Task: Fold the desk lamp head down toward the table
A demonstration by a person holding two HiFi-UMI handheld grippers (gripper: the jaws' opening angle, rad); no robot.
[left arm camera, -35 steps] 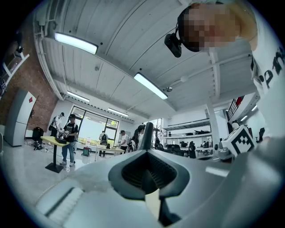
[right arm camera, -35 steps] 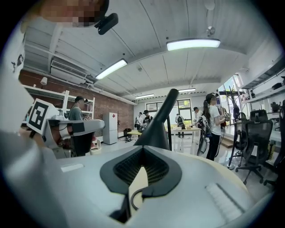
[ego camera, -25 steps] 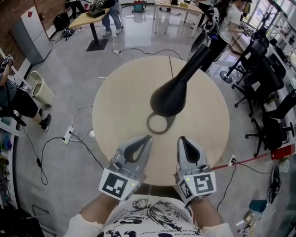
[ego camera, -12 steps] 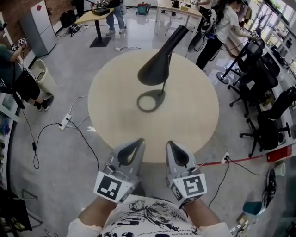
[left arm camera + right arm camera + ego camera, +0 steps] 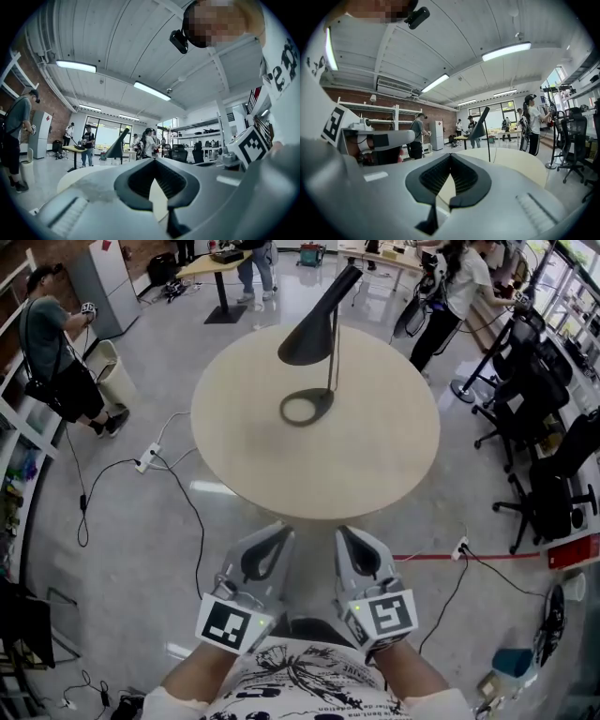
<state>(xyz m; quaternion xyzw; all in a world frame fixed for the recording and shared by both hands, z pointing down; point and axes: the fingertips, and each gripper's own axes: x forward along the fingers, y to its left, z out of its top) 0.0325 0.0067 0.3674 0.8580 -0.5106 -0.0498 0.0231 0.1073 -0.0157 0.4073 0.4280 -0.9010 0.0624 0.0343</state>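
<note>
At the 6 o'clock edge of the head view, off the round table (image 5: 375,460), the person is holding the left gripper (image 5: 275,531) and the right gripper (image 5: 345,532) side by side, both pointing toward 12 o'clock. In each gripper view the jaws are resting with their tips pressed together, gripping nothing; only the hollow between the dark pads is showing. The desk lamp (image 5: 308,339) is standing on the table toward 12 o'clock from its centre, well apart from both grippers. Its ring base (image 5: 322,401) is lying flat on the tabletop, the thin stem is rising upright from it, and the black cone head is sitting raised at the top, its wide mouth facing about 7 o'clock and its narrow tail pointing toward 1 o'clock. A person in a dark shirt (image 5: 56,343) is standing on the floor at 10 o'clock, and office chairs (image 5: 544,427) are standing at 3 o'clock. A power strip (image 5: 147,463) with cables is lying on the floor at 9 o'clock beside the table.
</note>
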